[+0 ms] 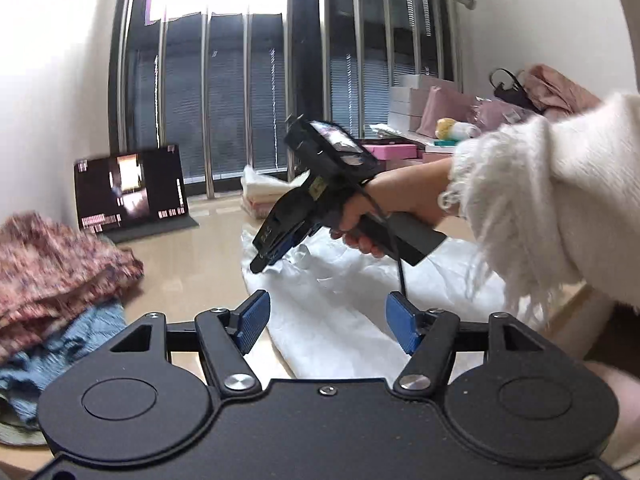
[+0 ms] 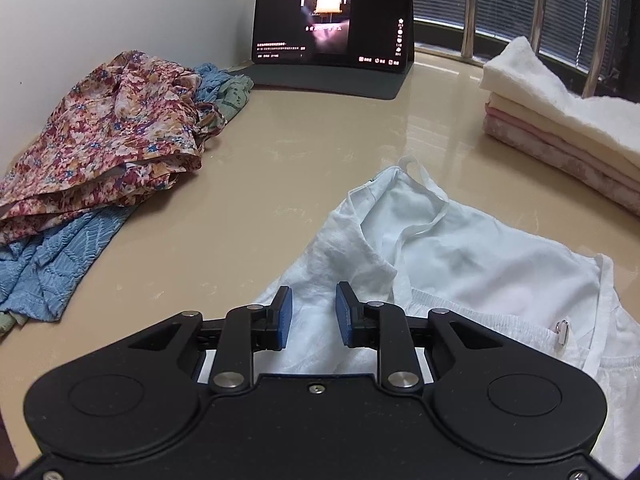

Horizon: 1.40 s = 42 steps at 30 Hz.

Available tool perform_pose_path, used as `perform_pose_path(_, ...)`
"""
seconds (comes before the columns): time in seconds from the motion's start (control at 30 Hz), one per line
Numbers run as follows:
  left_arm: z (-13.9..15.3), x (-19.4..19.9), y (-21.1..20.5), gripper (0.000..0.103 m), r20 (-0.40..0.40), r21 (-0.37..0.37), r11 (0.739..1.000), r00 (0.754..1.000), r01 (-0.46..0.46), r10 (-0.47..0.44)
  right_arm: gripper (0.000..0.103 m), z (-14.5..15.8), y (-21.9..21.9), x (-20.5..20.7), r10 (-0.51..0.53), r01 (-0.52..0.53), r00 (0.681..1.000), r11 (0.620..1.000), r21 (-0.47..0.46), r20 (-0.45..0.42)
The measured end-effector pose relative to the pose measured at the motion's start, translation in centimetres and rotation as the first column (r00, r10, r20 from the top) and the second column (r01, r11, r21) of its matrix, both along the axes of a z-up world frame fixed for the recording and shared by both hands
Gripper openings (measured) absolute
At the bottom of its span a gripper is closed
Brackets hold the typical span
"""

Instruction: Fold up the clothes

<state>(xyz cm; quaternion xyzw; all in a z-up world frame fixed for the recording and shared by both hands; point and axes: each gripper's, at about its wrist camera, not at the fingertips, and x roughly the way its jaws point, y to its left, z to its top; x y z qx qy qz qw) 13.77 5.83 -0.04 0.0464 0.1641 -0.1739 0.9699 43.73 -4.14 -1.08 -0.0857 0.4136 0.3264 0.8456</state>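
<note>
White garment spread on the worktop, both tongs apart

The white garment lies crumpled, straps toward the tablet; left tongs and right tongs hover over it, holding nothing.

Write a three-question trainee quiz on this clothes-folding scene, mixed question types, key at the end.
1. True or false: the right tongs are clamped on the white garment.
2. What lies on top of the blue garment? A) floral garment B) tablet C) towel
3. Which item stands upright against the wall?

Key: 1. False, both the right and the left tongs are open. 2. A, the floral garment. 3. The tablet.
</note>
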Motion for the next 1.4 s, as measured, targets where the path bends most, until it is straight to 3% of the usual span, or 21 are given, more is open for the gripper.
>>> perform_pose_path(0.03, -0.2, 0.7, -0.2, 0.051, -0.017, 0.013, 1.0, 1.0, -0.002, 0.002, 0.025, 0.0, -0.1, 0.2, 0.0, 0.0, 1.0, 1.0, 0.006, -0.011)
perform_pose_path(0.1, -0.7, 2.1, -0.7, 0.028, -0.057, 0.041, 0.999, 0.998, 0.007, -0.004, 0.025, 0.1, -0.3, 0.5, -0.003, 0.004, 0.999, 1.0, 0.018, -0.032)
perform_pose_path(0.2, -1.8, 3.6, -1.8, 0.02, -0.114, 0.087, 0.995, 0.993, 0.048, -0.038, 0.025, 0.0, -0.4, 0.6, -0.002, 0.003, 0.999, 1.0, 0.023, -0.04)
perform_pose_path(0.3, -3.4, 4.5, -3.0, 0.016, -0.17, 0.154, 0.982, 0.982, 0.107, -0.08, 0.025, 0.0, -0.2, 0.5, 0.008, -0.008, 1.0, 1.0, 0.011, -0.029)
perform_pose_path(0.47, -3.7, 3.5, -3.6, 0.016, -0.151, 0.226, 0.965, 0.984, 0.13, -0.097, 0.025, 0.0, 0.3, 0.0, 0.046, -0.045, 0.999, 0.998, -0.032, 0.016)
perform_pose_path(0.63, -3.9, 2.1, -5.1, 0.015, -0.11, 0.34, 0.931, 0.989, 0.13, -0.098, 0.025, -0.1, 0.8, 0.0, 0.034, -0.031, 0.998, 0.998, -0.046, 0.057)
perform_pose_path(0.77, -4.1, 1.7, -6.0, 0.015, -0.092, 0.376, 0.92, 0.992, 0.109, -0.08, 0.023, -0.2, 1.1, 0.5, 0.028, -0.025, 0.997, 0.999, -0.043, 0.074)
perform_pose_path(0.9, -4.3, 1.0, -6.6, 0.008, -0.084, 0.392, 0.913, 0.993, 0.109, -0.082, 0.023, -0.3, 1.6, 0.8, 0.005, -0.003, 0.997, 0.999, -0.032, 0.078)
perform_pose_path(1.13, -4.9, 0.2, -8.1, 0.0, -0.047, 0.466, 0.88, 0.996, 0.091, -0.079, 0.025, -0.2, 1.8, 0.8, -0.004, 0.007, 0.997, 0.999, -0.044, 0.073)
perform_pose_path(1.23, -5.0, 0.1, -8.5, 0.0, -0.04, 0.484, 0.871, 0.996, 0.087, -0.078, 0.035, 0.2, 1.7, 0.7, -0.022, 0.023, 0.999, 0.999, -0.028, 0.032)
perform_pose_path(1.33, -4.6, 0.4, -8.0, 0.0, -0.065, 0.45, 0.887, 0.995, 0.101, -0.08, 0.045, 1.7, 0.9, -0.1, -0.038, 0.037, 0.999, 0.998, 0.045, 0.017)
perform_pose_path(1.4, -4.3, 0.6, -7.7, 0.0, -0.082, 0.427, 0.898, 0.993, 0.109, -0.082, 0.065, 3.3, -0.4, -1.3, -0.058, 0.055, 0.998, 0.991, 0.121, 0.026)
